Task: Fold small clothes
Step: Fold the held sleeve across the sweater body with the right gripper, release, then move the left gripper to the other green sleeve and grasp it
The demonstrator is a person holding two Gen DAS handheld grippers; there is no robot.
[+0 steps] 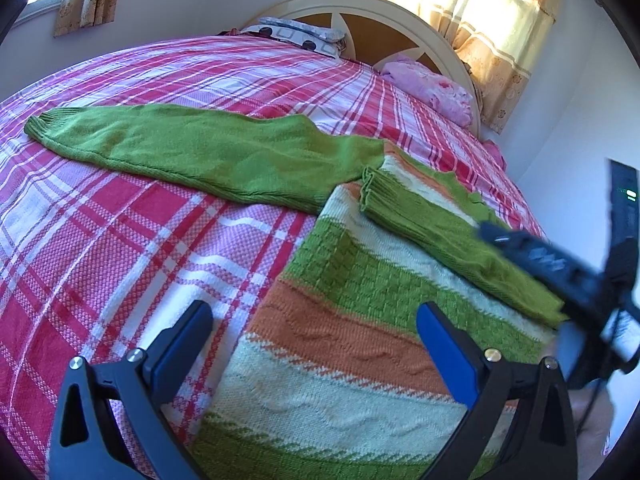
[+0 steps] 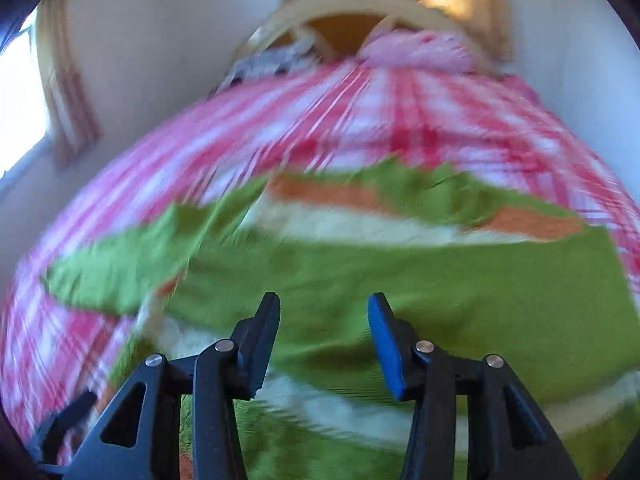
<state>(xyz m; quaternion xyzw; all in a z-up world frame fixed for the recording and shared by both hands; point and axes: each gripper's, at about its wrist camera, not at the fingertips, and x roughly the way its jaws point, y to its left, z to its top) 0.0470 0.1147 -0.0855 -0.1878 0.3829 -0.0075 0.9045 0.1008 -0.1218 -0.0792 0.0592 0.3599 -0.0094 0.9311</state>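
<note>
2 open tools (image 1: 316, 320) (image 2: 324, 312) over 1 striped sweater (image 1: 340, 344), 2 green sleeves (image 1: 200, 152).

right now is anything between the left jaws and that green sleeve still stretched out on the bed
Nothing visible. The left gripper is open above the sweater body, and the outstretched sleeve lies flat on the plaid bedspread ahead, with only bare cover between.
</note>
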